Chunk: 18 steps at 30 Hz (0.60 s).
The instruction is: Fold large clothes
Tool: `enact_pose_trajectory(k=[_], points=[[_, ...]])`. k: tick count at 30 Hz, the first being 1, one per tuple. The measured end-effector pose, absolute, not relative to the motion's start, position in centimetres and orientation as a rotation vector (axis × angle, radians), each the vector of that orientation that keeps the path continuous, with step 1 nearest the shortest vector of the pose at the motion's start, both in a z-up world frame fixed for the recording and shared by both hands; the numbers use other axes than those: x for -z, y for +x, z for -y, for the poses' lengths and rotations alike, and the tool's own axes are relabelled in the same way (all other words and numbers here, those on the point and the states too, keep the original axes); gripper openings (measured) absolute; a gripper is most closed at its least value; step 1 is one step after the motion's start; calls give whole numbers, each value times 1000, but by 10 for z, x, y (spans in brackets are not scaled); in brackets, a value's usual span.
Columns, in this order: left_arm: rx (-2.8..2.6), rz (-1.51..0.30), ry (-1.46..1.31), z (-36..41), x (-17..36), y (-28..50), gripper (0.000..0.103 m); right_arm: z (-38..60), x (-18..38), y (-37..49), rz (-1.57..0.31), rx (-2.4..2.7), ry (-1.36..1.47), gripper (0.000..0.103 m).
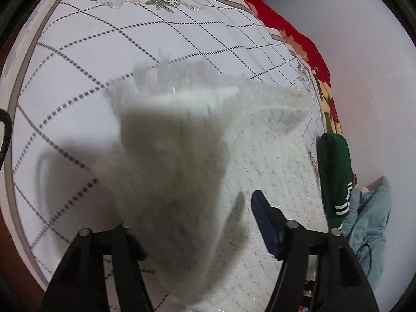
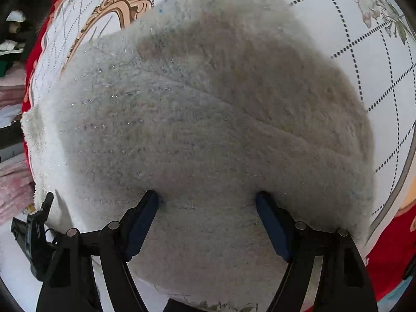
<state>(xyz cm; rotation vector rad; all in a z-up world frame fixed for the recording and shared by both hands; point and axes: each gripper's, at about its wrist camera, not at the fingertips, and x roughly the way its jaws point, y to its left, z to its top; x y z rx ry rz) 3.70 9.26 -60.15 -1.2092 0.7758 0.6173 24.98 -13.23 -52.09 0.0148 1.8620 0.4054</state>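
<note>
Two hand-held grippers in play, one fuzzy white sweater (image 2: 208, 119) on the bed (image 1: 78, 59).

Left hand-held gripper (image 1: 197, 208): we see a blurred flap of the sweater (image 1: 171, 156) raised in front of it, covering the left finger; only the right blue pad (image 1: 265, 215) shows, standing off from the cloth. We cannot tell whether the jaws pinch the flap or it just drapes over one finger.

Right hand-held gripper (image 2: 208, 202): jaws wide, both blue pads (image 2: 145, 213) resting on or just above the sweater body, nothing between them held.

Sweater lies spread on the patterned sheet, near the bed edge with the red blanket (image 1: 291, 26); the lifted part hangs toward the left camera.

Risks, our judgement:
- Flap slips off the left side if only draped, so the fold collapses or lands skewed.
- Thick fluffy knit bunches; a shallow pinch may catch fuzz only and let go.
- Right jaws wide and pressing down could drag the lower layer and wrinkle it.
- Sweater sits near the bed edge; a hard pull could slide it off.
- Green garment (image 1: 335, 171) and light blue clothes (image 1: 369, 221) lie just beside; a sweep may snag them.

Writing: none readable. No brand or label seen; sheet shows only floral print and dotted grid.
</note>
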Motion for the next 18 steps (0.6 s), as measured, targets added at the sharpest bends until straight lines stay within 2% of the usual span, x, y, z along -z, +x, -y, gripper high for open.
enact_pose_trajectory(k=[5, 6, 7, 8, 12, 15, 18], points=[[-649, -799, -1122, -83, 601, 71, 68, 135, 522, 252, -1866, -446, 37, 80], [-666, -799, -1097, -82, 599, 76, 54, 138, 522, 253, -1866, -459, 45, 80], [-689, -796, -1061, -80, 595, 81, 34, 145, 521, 255, -1866, -473, 50, 80], [-708, -802, -1026, -80, 590, 86, 19, 153, 520, 258, -1868, -483, 55, 80], [-756, -768, -950, -91, 565, 88, 15, 167, 505, 267, -1879, -544, 158, 80], [-765, -729, -884, -100, 537, 82, 14, 199, 470, 273, -1797, -542, 244, 80], [-754, -713, -774, -98, 508, 82, 14, 229, 446, 269, -1707, -446, 150, 81]])
